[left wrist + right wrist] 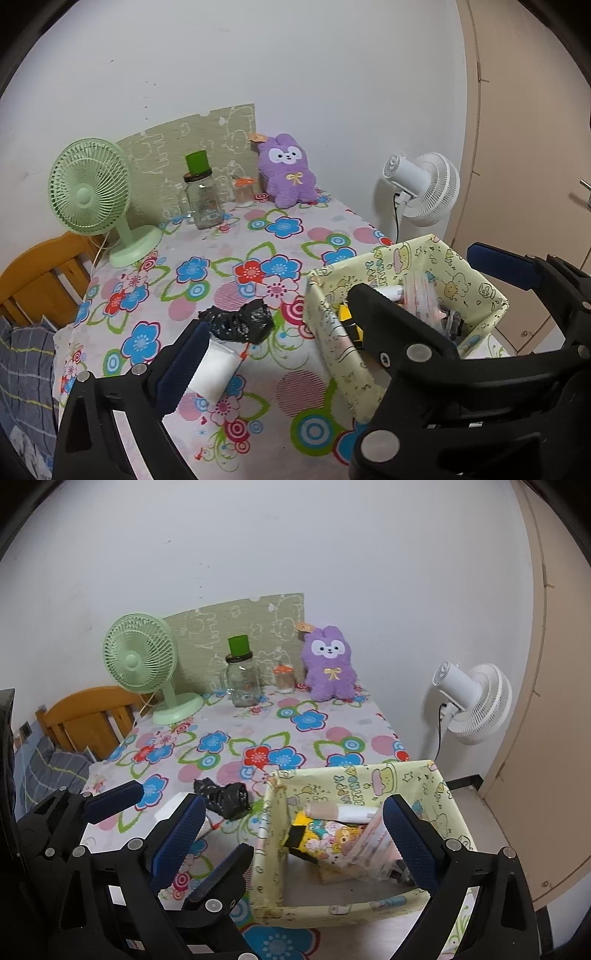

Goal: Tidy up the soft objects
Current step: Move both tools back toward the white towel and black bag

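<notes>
From the left wrist we see our left gripper (280, 325) spread wide and holding nothing; one finger lies beside a white packet (218, 369), the other hangs over the near wall of the box (476, 291). A crumpled black bag (240, 323) lies on the table (258, 240) just beyond the packet, touching it or nearly so; we judge both are soft things waiting to go in the box, which is why the gripper sits low and open between them and the box. The right gripper's blue finger (502, 266) shows past the box. A purple plush (290, 171) sits upright at the far edge, propped against the wall, well apart from us; beside it stand a jar (203, 199) and a green fan (92, 192).

From the right wrist our right gripper (295, 840) is also wide open and empty; its fingers straddle the box (369, 779), one outside the left wall, one inside near the right wall, likely poised over the contents. The box already holds a yellow packet (325, 840) and clear wrapped items (376, 843), leaning together. The left gripper (177, 834) shows at lower left, its fingers (114, 801) parted, above the white packet (168, 808); the black bag (225, 797) lies just outside the box; the plush (330, 664) is untouched at the back, probably the last piece to fetch.
</notes>
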The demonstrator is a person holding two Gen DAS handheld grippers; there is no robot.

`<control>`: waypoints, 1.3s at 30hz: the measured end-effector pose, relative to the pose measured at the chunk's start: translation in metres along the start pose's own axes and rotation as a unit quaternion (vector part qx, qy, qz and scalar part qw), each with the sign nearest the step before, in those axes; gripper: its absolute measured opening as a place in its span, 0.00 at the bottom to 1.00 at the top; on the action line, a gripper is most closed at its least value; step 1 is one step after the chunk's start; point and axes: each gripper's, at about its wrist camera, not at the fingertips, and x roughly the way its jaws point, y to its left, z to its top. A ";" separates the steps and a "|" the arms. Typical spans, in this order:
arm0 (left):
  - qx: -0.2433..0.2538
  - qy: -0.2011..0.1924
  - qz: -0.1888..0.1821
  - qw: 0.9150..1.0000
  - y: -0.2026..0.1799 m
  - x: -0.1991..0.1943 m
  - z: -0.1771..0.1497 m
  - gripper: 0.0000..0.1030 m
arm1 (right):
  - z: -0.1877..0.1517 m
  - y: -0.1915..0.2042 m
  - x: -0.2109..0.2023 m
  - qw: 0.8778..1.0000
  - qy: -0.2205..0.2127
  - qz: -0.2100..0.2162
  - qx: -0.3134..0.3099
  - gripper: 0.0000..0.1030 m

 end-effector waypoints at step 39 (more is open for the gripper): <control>-0.080 0.035 0.043 0.995 0.119 0.021 -0.042 0.99 | -0.005 0.107 0.065 0.996 0.052 0.057 -0.050 0.96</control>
